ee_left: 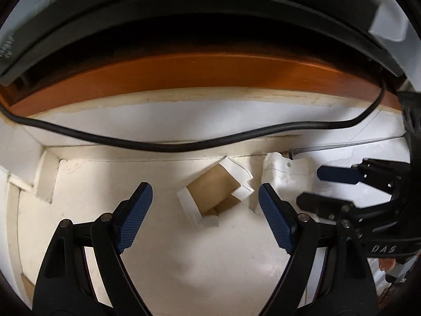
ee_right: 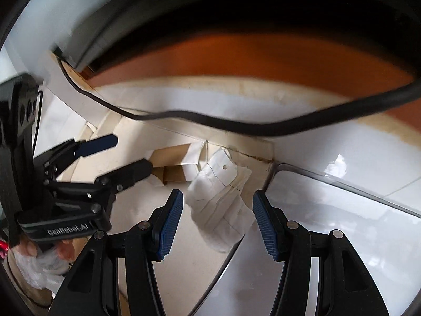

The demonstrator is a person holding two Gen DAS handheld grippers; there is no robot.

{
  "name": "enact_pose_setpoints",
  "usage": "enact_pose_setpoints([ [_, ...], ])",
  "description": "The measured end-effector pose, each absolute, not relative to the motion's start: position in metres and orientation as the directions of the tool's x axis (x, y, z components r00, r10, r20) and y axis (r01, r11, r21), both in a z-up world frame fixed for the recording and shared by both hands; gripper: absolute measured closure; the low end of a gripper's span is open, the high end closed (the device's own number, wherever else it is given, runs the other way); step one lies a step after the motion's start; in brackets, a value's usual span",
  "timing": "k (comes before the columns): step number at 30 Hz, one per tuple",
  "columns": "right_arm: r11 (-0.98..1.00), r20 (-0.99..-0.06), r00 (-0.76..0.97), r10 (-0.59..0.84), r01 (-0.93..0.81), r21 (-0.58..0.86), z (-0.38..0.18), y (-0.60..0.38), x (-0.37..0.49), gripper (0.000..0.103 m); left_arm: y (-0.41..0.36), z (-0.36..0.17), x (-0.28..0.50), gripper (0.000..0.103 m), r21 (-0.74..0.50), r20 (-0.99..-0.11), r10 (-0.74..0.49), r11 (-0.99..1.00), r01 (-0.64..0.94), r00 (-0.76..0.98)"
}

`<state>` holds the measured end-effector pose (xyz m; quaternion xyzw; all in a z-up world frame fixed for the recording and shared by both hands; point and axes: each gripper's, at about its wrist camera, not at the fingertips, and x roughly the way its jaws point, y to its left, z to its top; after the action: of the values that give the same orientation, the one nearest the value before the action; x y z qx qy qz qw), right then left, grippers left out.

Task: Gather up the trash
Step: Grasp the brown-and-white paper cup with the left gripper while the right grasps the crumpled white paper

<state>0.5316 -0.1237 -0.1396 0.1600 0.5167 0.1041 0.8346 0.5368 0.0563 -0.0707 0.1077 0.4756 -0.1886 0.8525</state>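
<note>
Both jaws stand released, nothing between the pads: the left gripper [ee_left: 205, 216] hangs above the torn cardboard box [ee_left: 213, 192], the right gripper [ee_right: 217, 222] above the crumpled white paper [ee_right: 223, 202]. Taking the black cable [ee_left: 168, 146] as landmark, both scraps lie on the pale floor [ee_left: 163, 237] just on the near side of it, the paper to the box's right and touching it. To grip well, each should drop straight onto its own scrap, keep clear of the cable, and pinch a raised fold. The box lies flattened open and appears empty. A crinkled plastic bag [ee_right: 39, 266] shows near the left hand; its contents cannot be told.
</note>
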Motion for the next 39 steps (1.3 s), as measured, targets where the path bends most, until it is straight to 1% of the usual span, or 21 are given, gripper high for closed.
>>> enact_pose_setpoints([
  [7,0.92,-0.831,0.424,0.359,-0.012,0.391,-0.176,-0.115,0.534,0.047,0.066,-0.101,0.556,0.023,-0.068,-0.851,-0.277,0.901,0.429,0.447],
  [10,0.912,-0.82,0.431,0.375,-0.012,0.411,-0.181,-0.117,0.53,0.047,0.069,-0.118,0.565,0.023,-0.108,-0.854,-0.304,0.897,0.428,0.422],
  [18,0.902,-0.807,0.438,0.396,-0.019,0.432,-0.182,-0.122,0.527,0.047,0.061,-0.144,0.573,0.023,-0.125,-0.864,-0.318,0.887,0.444,0.391],
  [20,0.901,-0.806,0.439,0.397,-0.021,0.432,-0.181,-0.125,0.524,0.05,0.058,-0.149,0.572,0.028,-0.126,-0.866,-0.319,0.884,0.449,0.385],
  [21,0.9,-0.804,0.439,0.402,-0.027,0.435,-0.181,-0.125,0.522,0.053,0.057,-0.152,0.571,0.03,-0.129,-0.867,-0.322,0.882,0.453,0.38],
  [22,0.899,-0.802,0.438,0.406,-0.034,0.436,-0.181,-0.124,0.521,0.057,0.057,-0.155,0.572,0.037,-0.131,-0.87,-0.323,0.881,0.455,0.374],
  [23,0.899,-0.801,0.437,0.409,-0.04,0.437,-0.18,-0.123,0.52,0.059,0.057,-0.158,0.573,0.04,-0.13,-0.868,-0.323,0.88,0.456,0.376],
  [24,0.897,-0.799,0.436,0.415,-0.048,0.44,-0.18,-0.12,0.519,0.064,0.057,-0.159,0.572,0.041,-0.129,-0.866,-0.324,0.881,0.456,0.381],
  [27,0.903,-0.797,0.444,0.409,-0.075,0.422,-0.177,-0.112,0.514,0.068,0.064,-0.163,0.569,0.049,-0.156,-0.86,-0.341,0.884,0.441,0.379],
  [28,0.907,-0.796,0.451,0.404,-0.086,0.411,-0.176,-0.109,0.512,0.07,0.066,-0.163,0.567,0.053,-0.164,-0.857,-0.348,0.884,0.438,0.381],
  [31,0.912,-0.792,0.463,0.398,-0.102,0.398,-0.173,-0.103,0.506,0.074,0.07,-0.161,0.561,0.061,-0.156,-0.849,-0.345,0.888,0.433,0.4],
  [36,0.914,-0.785,0.479,0.393,-0.113,0.389,-0.167,-0.098,0.493,0.076,0.065,-0.151,0.541,0.062,-0.102,-0.849,-0.306,0.895,0.434,0.431],
  [39,0.911,-0.773,0.493,0.399,-0.114,0.397,-0.158,-0.104,0.48,0.076,0.064,-0.144,0.522,0.062,-0.092,-0.847,-0.297,0.899,0.429,0.44],
])
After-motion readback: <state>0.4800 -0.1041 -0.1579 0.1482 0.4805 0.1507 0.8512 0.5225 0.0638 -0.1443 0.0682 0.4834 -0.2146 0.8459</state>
